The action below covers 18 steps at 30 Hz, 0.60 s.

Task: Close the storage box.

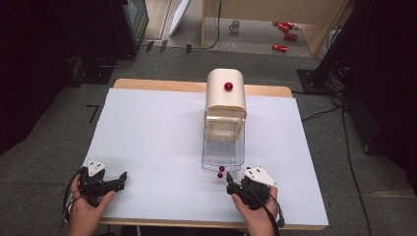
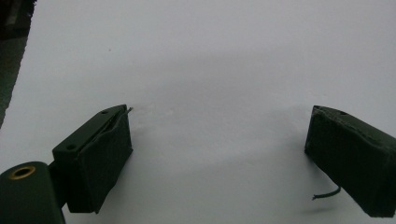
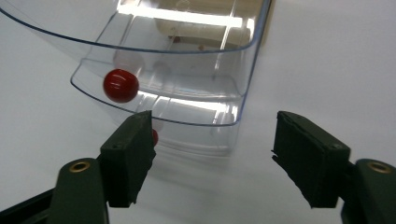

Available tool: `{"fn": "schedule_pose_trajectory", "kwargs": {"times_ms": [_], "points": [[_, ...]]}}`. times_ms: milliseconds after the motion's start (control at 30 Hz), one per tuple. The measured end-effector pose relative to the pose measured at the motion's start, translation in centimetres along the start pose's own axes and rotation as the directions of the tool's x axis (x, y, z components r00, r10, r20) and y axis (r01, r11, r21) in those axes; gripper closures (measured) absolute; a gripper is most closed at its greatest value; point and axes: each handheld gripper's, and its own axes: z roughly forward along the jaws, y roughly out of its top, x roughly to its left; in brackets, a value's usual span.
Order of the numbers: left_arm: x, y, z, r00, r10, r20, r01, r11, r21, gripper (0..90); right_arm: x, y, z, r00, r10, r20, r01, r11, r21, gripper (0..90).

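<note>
**Drawer pulled out toward the person, right gripper at its front**

Clear drawer (image 1: 223, 152) sticks out of the cream box (image 1: 225, 96), long axis running from box to the table's near edge. One red ball (image 3: 121, 85) inside, another red ball (image 1: 220, 175) on the white tabletop (image 1: 157, 147) just in front. Right gripper (image 1: 229, 182) jaws apart, holding nothing. Left gripper (image 1: 123, 178) open, empty. Grey carpet, red cans (image 1: 284, 34) beyond.

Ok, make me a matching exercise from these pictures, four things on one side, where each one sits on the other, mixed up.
Things:
1. red knob
2. red ball
3. left gripper
4. clear drawer

Places:
A. near left corner of the white sheet
B. pulled out from the cream box
C. on top of the cream box
D. inside the drawer, at its front wall

Pairs: 1-C, 2-D, 3-A, 4-B
</note>
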Motion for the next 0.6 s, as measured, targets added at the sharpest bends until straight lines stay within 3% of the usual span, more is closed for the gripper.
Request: {"fn": "schedule_pose_trajectory", "kwargs": {"times_ms": [367, 600], "points": [[0.0, 0.0, 0.0, 1.0000, 0.001, 0.000, -0.001, 1.0000, 0.000, 7.2, 1.4, 0.2, -0.1, 0.9986, 0.011, -0.052, -0.011, 1.000, -0.006, 54.9], [0.0, 0.0, 0.0, 1.0000, 0.001, 0.000, -0.001, 1.0000, 0.000, 7.2, 2.1, 0.2, 0.4, 0.9974, 0.005, -0.072, -0.004, 1.000, 0.011, 61.5]]}}
